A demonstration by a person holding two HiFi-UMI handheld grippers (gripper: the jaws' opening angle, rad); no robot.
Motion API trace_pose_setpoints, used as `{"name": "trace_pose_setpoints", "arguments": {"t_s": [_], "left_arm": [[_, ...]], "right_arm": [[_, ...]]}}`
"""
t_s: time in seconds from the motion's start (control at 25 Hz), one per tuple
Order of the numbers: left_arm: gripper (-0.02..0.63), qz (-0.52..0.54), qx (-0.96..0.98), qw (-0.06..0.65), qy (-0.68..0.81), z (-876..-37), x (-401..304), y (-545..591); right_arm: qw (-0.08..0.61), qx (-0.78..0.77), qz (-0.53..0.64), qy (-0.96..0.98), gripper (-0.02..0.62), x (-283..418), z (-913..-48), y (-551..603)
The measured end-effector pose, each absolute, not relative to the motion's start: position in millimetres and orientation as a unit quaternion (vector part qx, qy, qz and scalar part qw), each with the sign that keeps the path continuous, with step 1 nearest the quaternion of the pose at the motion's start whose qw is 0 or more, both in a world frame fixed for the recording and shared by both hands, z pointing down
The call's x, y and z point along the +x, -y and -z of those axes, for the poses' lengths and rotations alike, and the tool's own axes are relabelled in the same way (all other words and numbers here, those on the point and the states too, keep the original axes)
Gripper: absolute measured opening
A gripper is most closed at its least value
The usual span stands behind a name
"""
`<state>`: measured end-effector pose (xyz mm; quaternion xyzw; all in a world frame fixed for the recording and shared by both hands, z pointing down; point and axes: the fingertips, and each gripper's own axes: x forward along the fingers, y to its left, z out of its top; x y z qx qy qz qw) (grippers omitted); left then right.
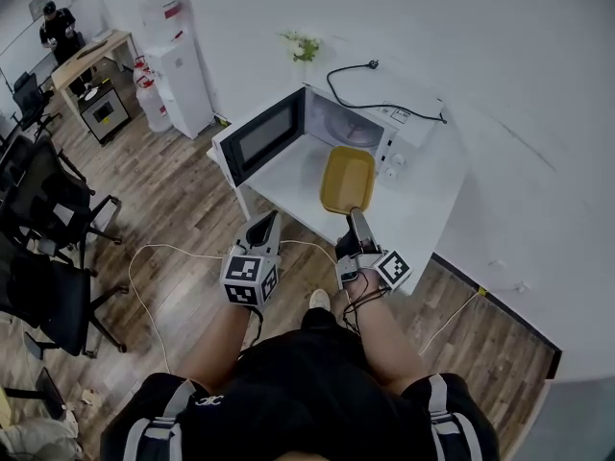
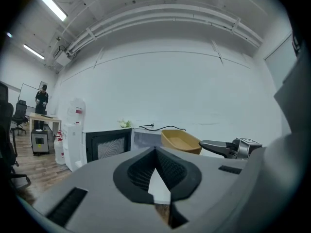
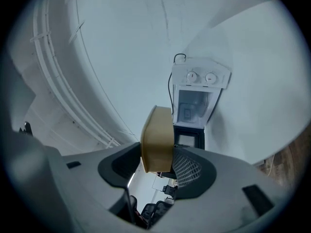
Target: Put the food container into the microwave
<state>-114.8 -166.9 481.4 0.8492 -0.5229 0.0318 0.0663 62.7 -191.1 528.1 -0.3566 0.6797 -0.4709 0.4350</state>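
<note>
A yellow food container (image 1: 347,179) hangs over the white table in front of the microwave (image 1: 370,128), whose door (image 1: 261,134) stands swung open to the left. My right gripper (image 1: 355,212) is shut on the container's near rim; in the right gripper view the container (image 3: 158,139) sits edge-on between the jaws, with the microwave's open cavity (image 3: 193,106) beyond it. My left gripper (image 1: 264,229) is shut and holds nothing, off the table's front edge. From the left gripper view the container (image 2: 181,141) and the right gripper (image 2: 232,147) show to the right.
The white table (image 1: 423,200) carries the microwave, and a black power cord (image 1: 370,70) lies behind it. A water dispenser (image 1: 178,65) stands to the left. Office chairs (image 1: 48,229) stand at the far left, and a cable (image 1: 173,250) runs over the wooden floor.
</note>
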Motion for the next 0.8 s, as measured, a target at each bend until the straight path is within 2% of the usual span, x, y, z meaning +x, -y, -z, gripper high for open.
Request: {"name": "trace_pose_setpoints", "arguments": {"t_s": [0.8], "left_arm": [[0.012, -0.075, 0.847, 0.078, 0.521, -498, -28, 388]], "right_arm": [[0.408, -0.371, 0.535, -0.640, 0.213, 122, -593, 411]]}}
